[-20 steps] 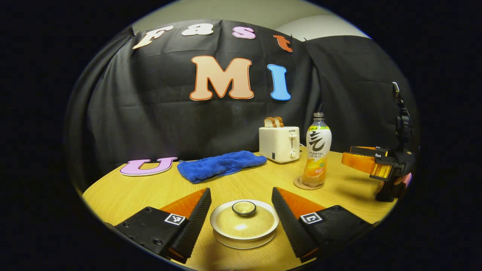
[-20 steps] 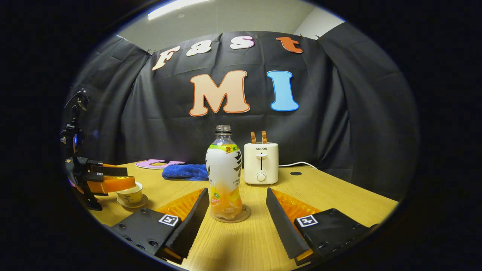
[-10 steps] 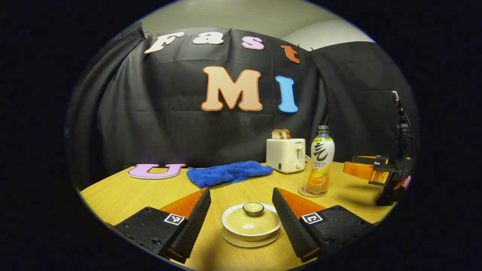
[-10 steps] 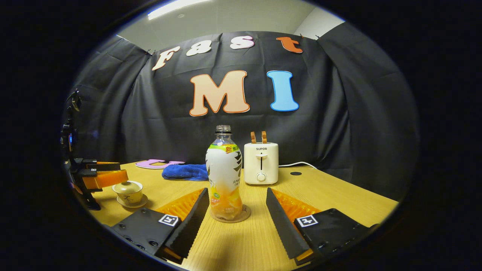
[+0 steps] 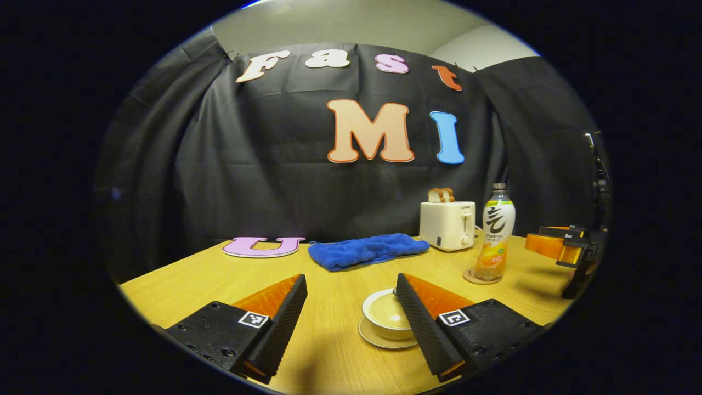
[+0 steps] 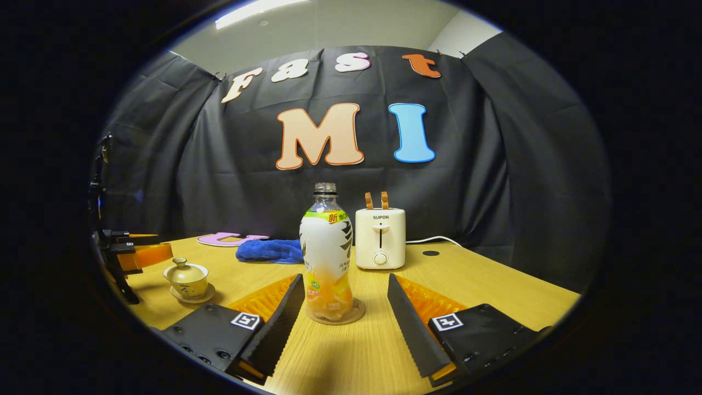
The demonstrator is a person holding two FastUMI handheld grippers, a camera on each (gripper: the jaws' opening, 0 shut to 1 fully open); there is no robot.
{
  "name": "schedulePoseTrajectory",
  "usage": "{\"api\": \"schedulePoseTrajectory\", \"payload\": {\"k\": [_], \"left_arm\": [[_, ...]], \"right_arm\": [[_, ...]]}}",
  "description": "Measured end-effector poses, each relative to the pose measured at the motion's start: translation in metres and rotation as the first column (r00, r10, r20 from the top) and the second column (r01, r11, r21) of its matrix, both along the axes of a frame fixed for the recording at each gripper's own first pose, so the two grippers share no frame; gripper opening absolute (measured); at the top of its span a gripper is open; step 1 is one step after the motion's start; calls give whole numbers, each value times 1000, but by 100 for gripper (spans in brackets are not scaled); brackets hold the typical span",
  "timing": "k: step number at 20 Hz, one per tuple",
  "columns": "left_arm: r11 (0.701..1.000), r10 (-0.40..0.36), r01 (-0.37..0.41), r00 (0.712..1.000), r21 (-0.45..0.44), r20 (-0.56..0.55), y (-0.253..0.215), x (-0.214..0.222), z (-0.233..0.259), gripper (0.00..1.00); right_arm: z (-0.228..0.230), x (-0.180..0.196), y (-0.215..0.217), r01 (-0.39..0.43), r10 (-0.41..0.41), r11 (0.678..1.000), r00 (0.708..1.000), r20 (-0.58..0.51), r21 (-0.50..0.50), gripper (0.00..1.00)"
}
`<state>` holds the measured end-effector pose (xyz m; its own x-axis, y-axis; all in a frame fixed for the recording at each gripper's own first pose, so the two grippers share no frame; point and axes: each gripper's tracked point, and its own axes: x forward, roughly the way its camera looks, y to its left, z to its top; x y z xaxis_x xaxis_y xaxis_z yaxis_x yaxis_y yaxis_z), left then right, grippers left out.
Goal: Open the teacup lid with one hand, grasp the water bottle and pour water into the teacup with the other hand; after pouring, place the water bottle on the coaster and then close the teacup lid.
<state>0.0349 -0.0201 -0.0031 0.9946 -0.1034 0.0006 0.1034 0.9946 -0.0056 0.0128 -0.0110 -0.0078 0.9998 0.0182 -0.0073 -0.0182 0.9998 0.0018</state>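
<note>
Left gripper (image 5: 351, 318): jaws wide, holding nothing. In the left gripper view the teacup (image 5: 385, 319) sits on its saucer (image 5: 378, 341) on the counter (image 5: 181, 280), toward the right finger, which hides part of it. In the right gripper view the lid (image 6: 185, 270) is on the cup, and the left gripper hangs at the far left edge, just beside the cup and apart from it.

Right gripper (image 6: 345, 323): jaws wide, holding nothing. The bottle (image 6: 327, 258) stands upright on the coaster (image 6: 357, 314) between the two fingers, neither touching it. The bottle has no cap on and holds orange liquid in its lower part.

Farther back on the counter: a toaster (image 6: 380, 237) with two slices of bread in its slots, just right of the bottle, and a blue cloth (image 6: 269, 250) to its left.
</note>
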Motion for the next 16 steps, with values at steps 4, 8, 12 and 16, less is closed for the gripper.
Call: {"api": "schedulePoseTrajectory", "payload": {"k": [4, 8, 12, 16], "left_arm": [[998, 60, -60, 998, 2, -3, 8, -1, 0, 96], [996, 92, -92, 996, 4, -5, 16, -1, -1, 95], [991, 131, -131, 991, 6, -7, 22, -2, -1, 95], [987, 161, -161, 987, 9, -9, 27, -3, -1, 95]], "right_arm": [[0, 0, 0, 0, 0, 1000, 1000, 0, 0, 96], [0, 0, -1, 3, -3, 1000, 1000, 0, -1, 96], [0, 1, -2, 7, -7, 1000, 1000, 0, -1, 100], [-1, 1, -2, 9, -9, 1000, 1000, 0, -1, 91]]}}
